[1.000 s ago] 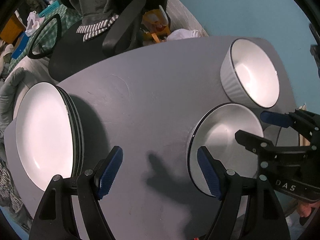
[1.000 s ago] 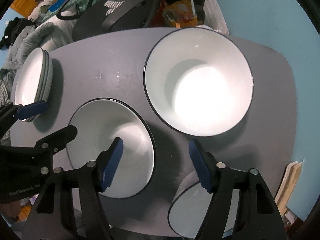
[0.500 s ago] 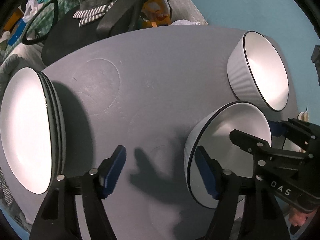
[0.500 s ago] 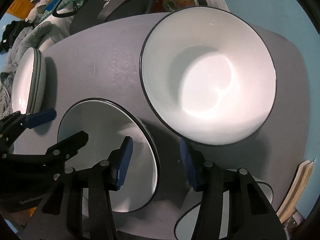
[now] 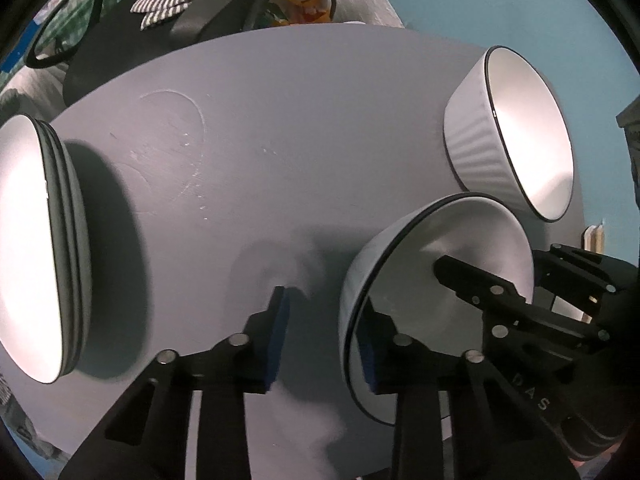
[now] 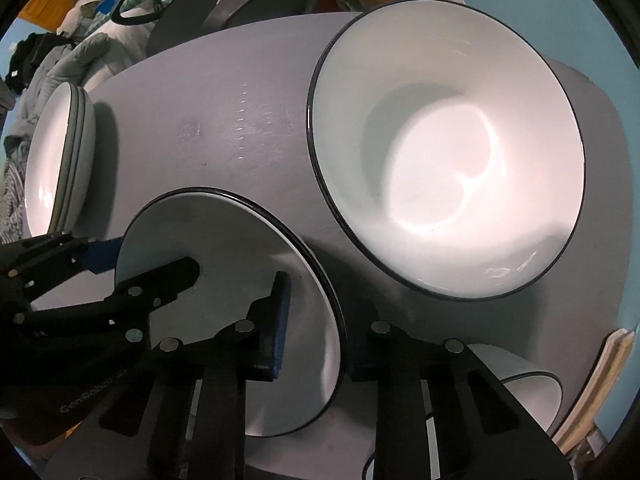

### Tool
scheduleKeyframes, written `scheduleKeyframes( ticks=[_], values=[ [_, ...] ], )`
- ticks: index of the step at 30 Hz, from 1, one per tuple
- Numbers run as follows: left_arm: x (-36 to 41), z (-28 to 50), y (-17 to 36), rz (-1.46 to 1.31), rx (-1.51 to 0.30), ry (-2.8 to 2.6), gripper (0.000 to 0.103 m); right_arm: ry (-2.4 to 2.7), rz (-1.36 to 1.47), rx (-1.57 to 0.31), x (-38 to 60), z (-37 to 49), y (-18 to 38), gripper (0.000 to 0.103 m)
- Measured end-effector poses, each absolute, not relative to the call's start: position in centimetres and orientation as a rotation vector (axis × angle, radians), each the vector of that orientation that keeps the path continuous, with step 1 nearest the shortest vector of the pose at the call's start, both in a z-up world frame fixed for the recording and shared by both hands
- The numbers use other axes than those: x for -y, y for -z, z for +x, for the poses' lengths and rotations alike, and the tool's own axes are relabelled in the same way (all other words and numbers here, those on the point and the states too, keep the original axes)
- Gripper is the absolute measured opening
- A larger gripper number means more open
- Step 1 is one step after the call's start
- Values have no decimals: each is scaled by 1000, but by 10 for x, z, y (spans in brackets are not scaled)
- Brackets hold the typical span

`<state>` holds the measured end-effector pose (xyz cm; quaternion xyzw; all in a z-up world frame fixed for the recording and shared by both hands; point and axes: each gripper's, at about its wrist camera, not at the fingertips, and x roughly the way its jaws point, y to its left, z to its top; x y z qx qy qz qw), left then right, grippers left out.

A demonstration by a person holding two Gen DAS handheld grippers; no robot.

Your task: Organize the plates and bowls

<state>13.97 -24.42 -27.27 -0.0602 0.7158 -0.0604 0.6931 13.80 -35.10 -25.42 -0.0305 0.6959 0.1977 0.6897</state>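
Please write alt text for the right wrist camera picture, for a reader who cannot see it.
The right gripper is closing over the near rim of a shallow white bowl on a grey table, while the left gripper straddles its opposite rim. A larger white bowl stands beside it, stacked plates far left.

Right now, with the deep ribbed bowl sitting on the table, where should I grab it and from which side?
Grip the ribbed bowl by its rim, coming straight down from above, one finger inside the wall and one outside. It stands upright on the table with its mouth open and empty, and its flared body looks too wide to span. Probably use the rim arc facing away from the shallow bowl, which crowds the near side.
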Motion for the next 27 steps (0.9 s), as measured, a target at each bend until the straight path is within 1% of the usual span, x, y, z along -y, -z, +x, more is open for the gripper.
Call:
scheduleKeyframes(
  ticks=[1, 6, 12, 17, 24, 27],
  values=[
    [244, 140, 273, -140, -1599, 138, 25, -445, -68, -1556, 351, 138, 254, 22],
    [251, 137, 276, -162, -1618, 183, 10, -440, -60, -1557, 343, 141, 256, 17],
    [255, 133, 275, -177, -1616, 167, 10, -441, -64, -1552, 349, 137, 256, 15],
    [258, 130, 273, -148, -1616, 169, 10, -432, -27, -1553, 354, 136, 257, 11],
    [254, 127, 274, -178, -1622, 150, 9, -415, -22, -1578, 352, 134, 257, 10],
    [251, 129, 273, -148, -1613, 157, 10, -409, -13, -1589, 351, 133, 257, 9]
  ],
)
